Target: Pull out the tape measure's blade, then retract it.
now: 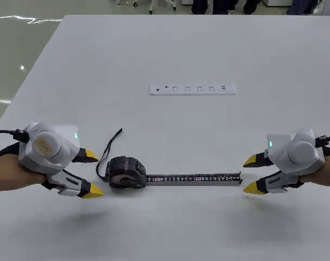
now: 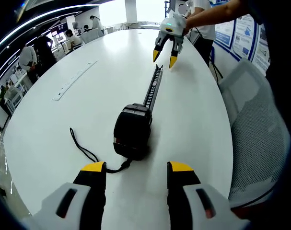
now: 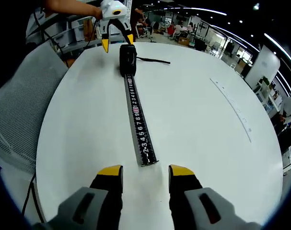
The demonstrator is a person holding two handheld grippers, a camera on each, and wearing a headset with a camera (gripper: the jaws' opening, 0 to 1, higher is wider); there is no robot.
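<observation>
Between two hand-held grippers (image 1: 93, 173) (image 1: 250, 175) lies one tape measure (image 1: 125, 172).

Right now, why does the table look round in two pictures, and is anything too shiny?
Left gripper view and right gripper view: fisheye lenses bend the table into a curve; the far end glares white in the left one. Head view: the table's edges are straight, with glare streaks on the floor.

The tape's blade (image 3: 138, 125) carried black printed numbers. In the right gripper view, 2 through 7 could be read running away from its near tip. Blue wall posters (image 2: 246, 28) far off were too blurred to read.
</observation>
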